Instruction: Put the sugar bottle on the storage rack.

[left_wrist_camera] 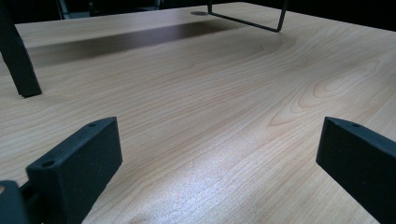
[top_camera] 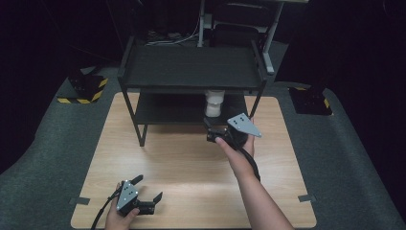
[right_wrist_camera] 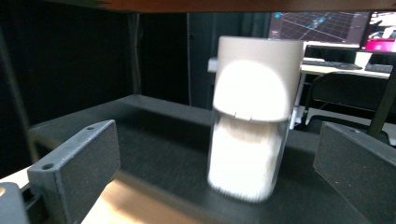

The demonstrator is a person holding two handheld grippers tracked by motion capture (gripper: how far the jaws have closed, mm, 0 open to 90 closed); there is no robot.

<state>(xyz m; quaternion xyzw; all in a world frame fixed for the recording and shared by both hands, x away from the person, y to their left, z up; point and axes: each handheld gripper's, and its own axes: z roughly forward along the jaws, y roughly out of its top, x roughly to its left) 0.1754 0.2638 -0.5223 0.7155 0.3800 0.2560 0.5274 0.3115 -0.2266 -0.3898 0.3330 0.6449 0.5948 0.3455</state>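
Right gripper view, white-capped clear jar (right_wrist_camera: 250, 116), white contents, upright

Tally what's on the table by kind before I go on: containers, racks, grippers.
White-capped container on the rack's lower shelf: 1
Black two-tier rack: 1
Grippers: 2, left gripper, right gripper, both open
Total: 4
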